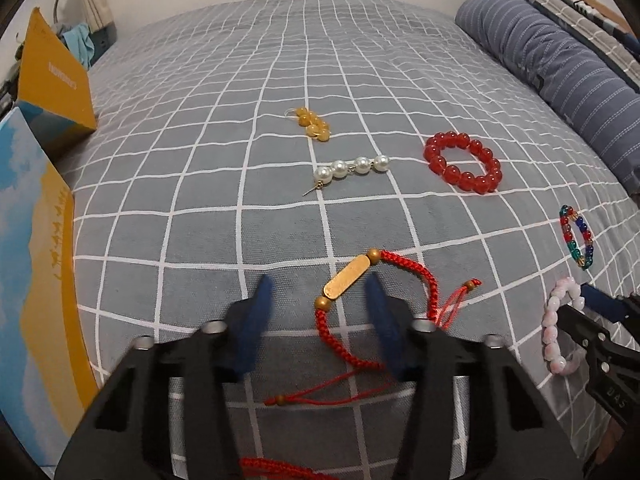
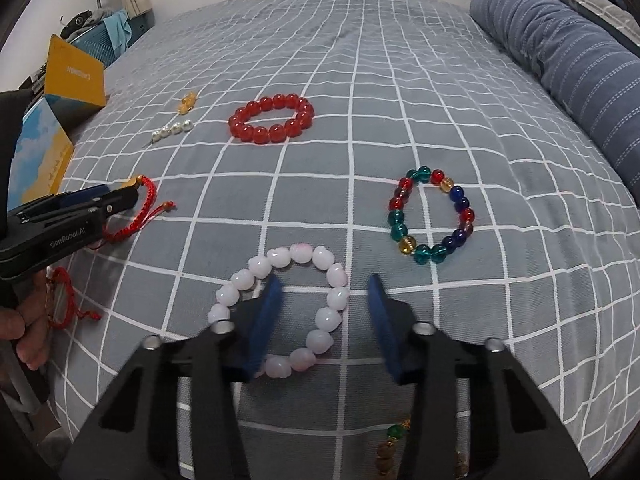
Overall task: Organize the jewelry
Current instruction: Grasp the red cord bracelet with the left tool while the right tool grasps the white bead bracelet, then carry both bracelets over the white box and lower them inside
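Left wrist view: the bed (image 1: 360, 60) spreads wide under a grey checked sheet, with open cloth ahead and a striped blue pillow (image 1: 560, 64) along its right edge. A yellow box (image 1: 56, 76) and a blue-and-yellow booklet (image 1: 36, 264) crowd the left edge. The left claw (image 1: 320, 300) points steeply down, its 2 blue pads apart with nothing pressed between them. The red cord bracelet (image 1: 348, 280) lies on the sheet in that gap, its gold bar (image 1: 347, 280) slanting between the pads and its right side just beside the right pad; whether they touch is unclear. Farther on lie the pearl earring (image 1: 352, 168), the amber beads (image 1: 314, 123) and the red bead bracelet (image 1: 464, 162), well apart from the claw.

In the right wrist view the right claw (image 2: 324, 300) also stands parted, gripping nothing. The pink bead bracelet (image 2: 280, 304) lies flat beneath it: the left pad sits inside the ring, and the ring's right arc falls between the 2 pads. The multicolour bead bracelet (image 2: 432, 216) lies to the right, near but apart, with free sheet beyond it up to the pillow.
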